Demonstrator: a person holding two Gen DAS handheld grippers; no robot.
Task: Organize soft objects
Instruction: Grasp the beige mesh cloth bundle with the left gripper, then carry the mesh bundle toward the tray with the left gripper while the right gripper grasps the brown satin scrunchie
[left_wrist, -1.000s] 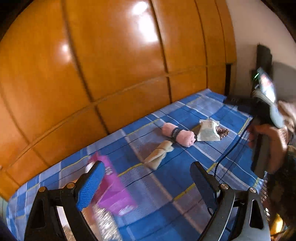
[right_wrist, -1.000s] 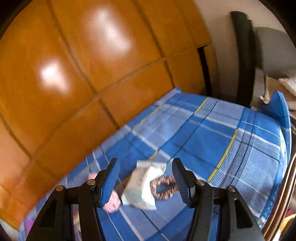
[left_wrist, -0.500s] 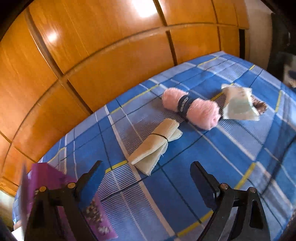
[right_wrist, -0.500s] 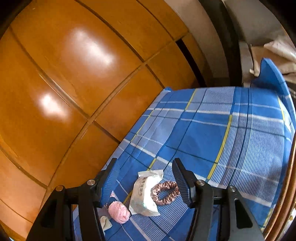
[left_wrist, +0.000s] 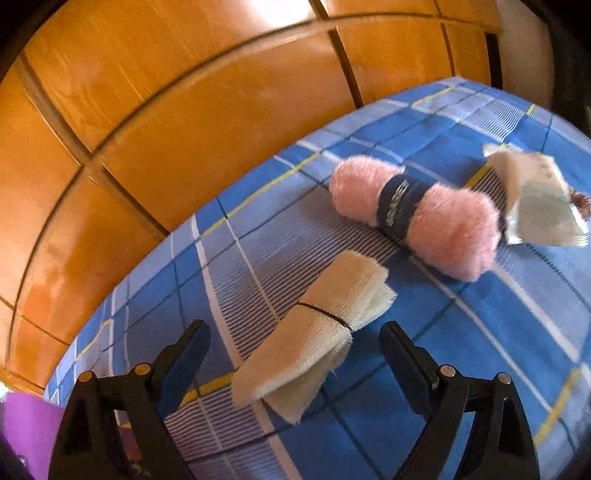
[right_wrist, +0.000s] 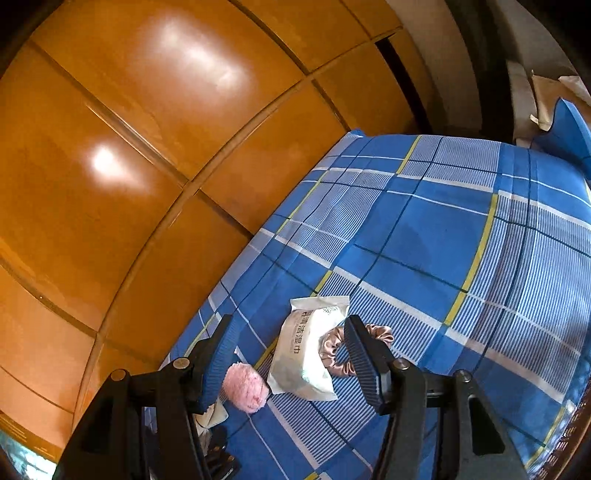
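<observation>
On the blue checked bedsheet (left_wrist: 480, 332) lies a cream rolled cloth (left_wrist: 314, 332) bound with a thin black band. My left gripper (left_wrist: 295, 354) hangs open just above its near end, with the roll lying in line between the spread fingers. Beyond it rests a pink fluffy roll (left_wrist: 417, 214) with a dark band, then a white wipes packet (left_wrist: 535, 199). In the right wrist view my right gripper (right_wrist: 291, 354) stands open above the wipes packet (right_wrist: 303, 350) and a pink satin scrunchie (right_wrist: 332, 354). The pink roll (right_wrist: 245, 386) shows by its left finger.
A glossy orange wooden panel wall (left_wrist: 184, 110) runs along the far side of the bed. A purple box (left_wrist: 29, 428) sits at the lower left edge of the left wrist view. A blue pillow (right_wrist: 565, 129) lies at the bed's far right.
My left gripper has dropped and moved in toward the cream roll, which now looms large between its fingers. The right gripper has tilted and shifted slightly; its jaws keep the same gap.
</observation>
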